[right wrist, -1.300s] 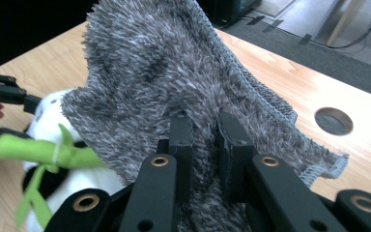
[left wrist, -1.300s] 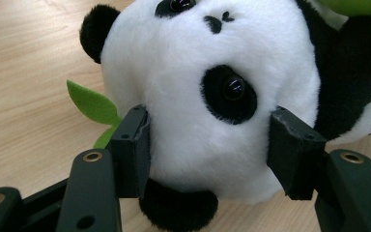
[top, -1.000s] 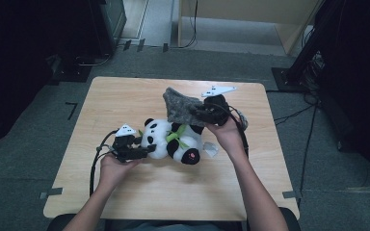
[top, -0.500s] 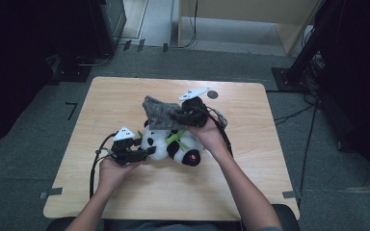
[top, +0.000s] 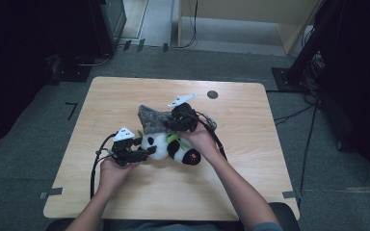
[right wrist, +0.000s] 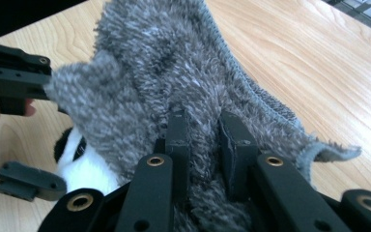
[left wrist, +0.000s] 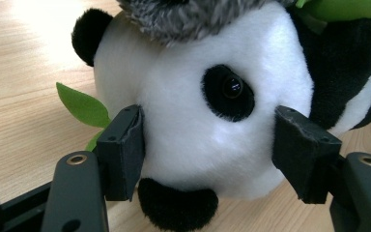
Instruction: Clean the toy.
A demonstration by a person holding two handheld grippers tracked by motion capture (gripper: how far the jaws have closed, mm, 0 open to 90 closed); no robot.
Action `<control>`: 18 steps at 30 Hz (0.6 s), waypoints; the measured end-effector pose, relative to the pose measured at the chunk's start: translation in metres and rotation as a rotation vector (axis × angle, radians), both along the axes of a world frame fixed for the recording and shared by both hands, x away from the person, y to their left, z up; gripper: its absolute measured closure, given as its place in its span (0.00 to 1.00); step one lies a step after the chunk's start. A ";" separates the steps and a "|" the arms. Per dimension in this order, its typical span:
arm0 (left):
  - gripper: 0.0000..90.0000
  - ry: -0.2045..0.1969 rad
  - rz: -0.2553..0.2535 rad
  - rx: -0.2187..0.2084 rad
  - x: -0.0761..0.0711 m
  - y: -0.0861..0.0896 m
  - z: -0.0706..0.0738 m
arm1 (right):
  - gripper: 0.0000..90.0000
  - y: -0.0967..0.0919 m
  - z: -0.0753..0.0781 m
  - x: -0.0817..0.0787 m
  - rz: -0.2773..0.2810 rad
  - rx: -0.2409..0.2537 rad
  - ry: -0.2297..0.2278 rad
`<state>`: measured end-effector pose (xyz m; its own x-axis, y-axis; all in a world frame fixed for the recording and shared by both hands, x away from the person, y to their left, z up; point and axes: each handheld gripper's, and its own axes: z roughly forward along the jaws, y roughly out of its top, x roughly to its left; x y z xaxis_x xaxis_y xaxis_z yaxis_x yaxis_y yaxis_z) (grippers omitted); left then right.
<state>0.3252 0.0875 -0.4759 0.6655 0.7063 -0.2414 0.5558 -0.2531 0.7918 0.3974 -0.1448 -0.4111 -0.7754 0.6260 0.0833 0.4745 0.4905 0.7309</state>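
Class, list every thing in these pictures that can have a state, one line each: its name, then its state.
Plush panda: lying on the table, head between the left gripper's jaws.
Grey fuzzy cloth: pinched in the right gripper, draped over the panda's head.
Left gripper: jaws have just been opening, one pad at the head, the other apart from it.
Right gripper: shut on the cloth.

1. The right gripper (top: 169,123), clamped on a fold of the grey fuzzy cloth (top: 150,118), has travelled leftward and lower across the counter (top: 250,144).
2. The cloth has come along with this gripper; its free end now drapes over the head of the plush panda (top: 166,146), just above the left gripper (top: 147,152).
3. The left gripper's jaws have just been opening; the panda's head lies between them.
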 end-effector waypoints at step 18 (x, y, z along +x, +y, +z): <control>0.44 -0.007 -0.021 0.032 0.003 0.001 0.002 | 0.86 -0.010 -0.005 0.006 -0.011 -0.048 -0.008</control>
<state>0.3280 0.0880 -0.4740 0.6815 0.6998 -0.2140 0.5449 -0.2901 0.7867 0.4038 -0.1549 -0.4161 -0.7688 0.6378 0.0472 0.4748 0.5197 0.7103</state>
